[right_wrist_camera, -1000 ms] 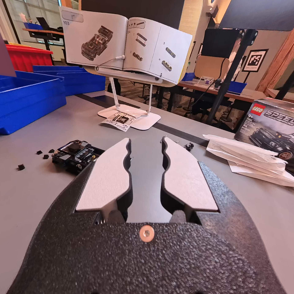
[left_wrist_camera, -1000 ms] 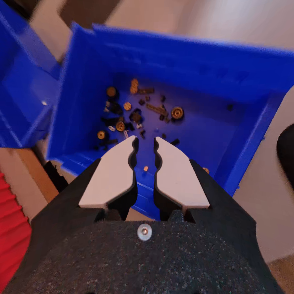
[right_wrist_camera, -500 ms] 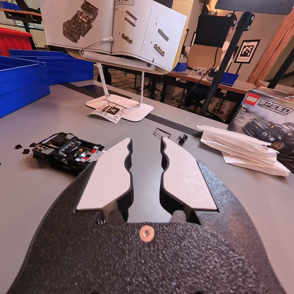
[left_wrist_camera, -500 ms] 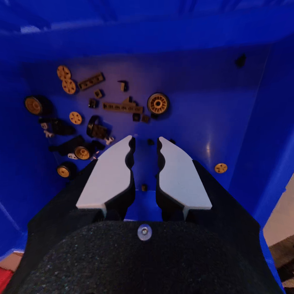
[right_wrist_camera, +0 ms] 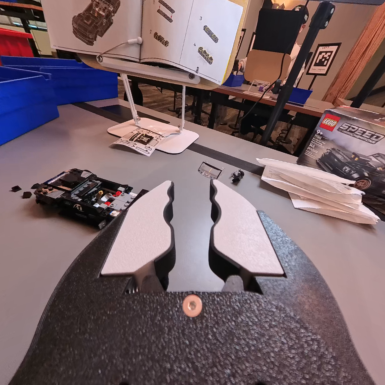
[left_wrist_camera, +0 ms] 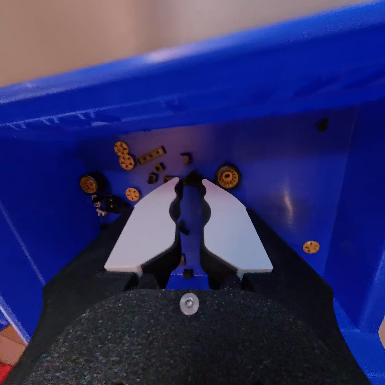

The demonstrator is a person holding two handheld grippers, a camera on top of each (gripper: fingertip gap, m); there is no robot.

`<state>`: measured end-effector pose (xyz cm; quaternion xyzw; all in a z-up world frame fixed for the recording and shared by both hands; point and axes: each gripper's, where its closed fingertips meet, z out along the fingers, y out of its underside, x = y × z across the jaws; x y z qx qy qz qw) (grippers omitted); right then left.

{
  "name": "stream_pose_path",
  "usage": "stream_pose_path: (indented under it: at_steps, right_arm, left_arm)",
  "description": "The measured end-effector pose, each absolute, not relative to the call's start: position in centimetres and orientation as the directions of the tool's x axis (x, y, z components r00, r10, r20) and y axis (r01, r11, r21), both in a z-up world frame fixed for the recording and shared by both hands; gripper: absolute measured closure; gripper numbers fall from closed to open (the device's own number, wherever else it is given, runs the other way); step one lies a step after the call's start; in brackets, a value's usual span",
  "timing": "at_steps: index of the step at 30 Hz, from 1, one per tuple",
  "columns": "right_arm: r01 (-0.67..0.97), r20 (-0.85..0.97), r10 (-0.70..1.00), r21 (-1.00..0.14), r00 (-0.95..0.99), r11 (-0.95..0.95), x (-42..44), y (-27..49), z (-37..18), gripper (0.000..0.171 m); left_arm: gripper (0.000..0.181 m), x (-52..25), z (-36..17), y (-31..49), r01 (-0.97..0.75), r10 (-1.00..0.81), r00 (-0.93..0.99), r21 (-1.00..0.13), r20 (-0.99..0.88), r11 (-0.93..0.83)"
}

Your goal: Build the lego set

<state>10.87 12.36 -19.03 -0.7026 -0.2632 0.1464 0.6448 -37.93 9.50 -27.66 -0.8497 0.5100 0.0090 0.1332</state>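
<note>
My left gripper (left_wrist_camera: 191,182) is down inside a blue bin (left_wrist_camera: 208,93). It is open with a narrow gap, and its tips stand on either side of a small black piece (left_wrist_camera: 192,179) on the bin floor. A gold wheel (left_wrist_camera: 228,177) lies just right of the tips. Gold discs (left_wrist_camera: 126,161), a tyred wheel (left_wrist_camera: 89,183) and a dark tan plate (left_wrist_camera: 152,157) lie to the left. My right gripper (right_wrist_camera: 191,183) is open and empty, low over the grey table. The partly built black car (right_wrist_camera: 83,195) lies to its left.
An open instruction booklet (right_wrist_camera: 145,27) rests on a white stand (right_wrist_camera: 166,139) with a sticker sheet (right_wrist_camera: 139,141) at its foot. A clear windscreen piece (right_wrist_camera: 210,173) and a small black part (right_wrist_camera: 237,176) lie ahead. Paper bags (right_wrist_camera: 312,191) and the set's box (right_wrist_camera: 350,145) are right, blue bins (right_wrist_camera: 25,100) left. My right fingertips sit around 50 cm from my left ones. The right gripper is farther from the dark tan plate (left_wrist_camera: 152,157), some 50 cm, than the left, some 4 cm.
My left gripper has gone from above the bin down into it and forward, and its tips now flank the small black piece. My right gripper has shifted slightly; the car now sits closer.
</note>
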Motion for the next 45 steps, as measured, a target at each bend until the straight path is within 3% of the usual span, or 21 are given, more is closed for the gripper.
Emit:
stream_pose_path:
  at_steps: [9,12,15,26,39,43,45]
  right_arm:
    - [0.183,0.132,0.559,-0.982,0.818,-0.036,10.9,12.4,-19.2,0.139]
    - [0.185,0.132,0.561,-0.982,0.817,-0.038,10.9,12.4,-19.2,0.139]
    - [0.183,0.131,0.562,-0.982,0.817,-0.038,11.0,12.4,-19.2,0.139]
    - [0.186,0.131,0.567,-0.982,0.813,-0.040,10.8,12.4,-19.3,0.139]
    - [0.190,0.131,0.563,-0.981,0.816,-0.047,10.9,12.4,-19.5,0.140]
    - [0.192,0.133,0.567,-0.980,0.813,-0.045,10.8,12.4,-19.5,0.140]
    - [0.190,0.136,0.565,-0.981,0.814,-0.037,10.9,12.3,-19.3,0.140]
  left_arm:
    - [0.165,-37.5,-29.0,10.3,-0.861,-0.867,0.491,-0.197,-0.080,-0.470]
    - [0.180,-37.9,-29.2,9.1,-0.869,-0.876,0.481,-0.142,-0.020,-0.474]
    - [0.180,-38.9,-28.5,7.8,-0.883,-0.887,0.462,-0.081,0.009,-0.462]
    - [0.168,-41.6,-27.4,11.5,-0.828,-0.805,0.561,-0.148,-0.194,-0.541]
    - [0.171,-40.7,-29.6,12.8,-0.838,-0.838,0.541,-0.133,-0.075,-0.529]
    - [0.172,-41.2,-29.1,12.9,-0.844,-0.836,0.536,-0.116,-0.116,-0.524]
    - [0.173,-41.0,-26.7,13.0,-0.830,-0.813,0.555,-0.183,-0.175,-0.527]
